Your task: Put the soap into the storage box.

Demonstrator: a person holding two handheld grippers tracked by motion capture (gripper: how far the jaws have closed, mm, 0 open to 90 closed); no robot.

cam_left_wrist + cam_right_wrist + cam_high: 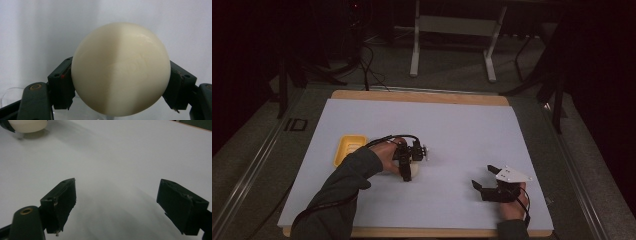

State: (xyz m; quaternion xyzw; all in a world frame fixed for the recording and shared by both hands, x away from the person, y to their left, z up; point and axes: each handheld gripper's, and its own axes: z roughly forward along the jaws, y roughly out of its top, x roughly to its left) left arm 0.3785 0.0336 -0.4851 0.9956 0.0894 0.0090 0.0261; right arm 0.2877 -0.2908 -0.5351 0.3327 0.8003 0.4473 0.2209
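A smooth cream-white rounded lump (120, 67), like a bar of soap, sits between the two black jaws of my left gripper (120, 75), which is shut on its sides. From above, that left gripper (408, 167) is left of the mat's middle, pointing down, with the cream lump (415, 172) low at the mat. A shallow yellow dish (343, 150) lies just to its left. My right gripper (482, 176) rests near the front right of the mat, jaws wide apart and holding nothing. The right gripper (120, 187) faces bare mat, with the cream lump (27, 125) far off at the top left.
A white mat (462, 125) covers a wooden board (422, 95) on the table. A white metal frame (452, 30) and cables stand on the dark floor beyond the far edge.
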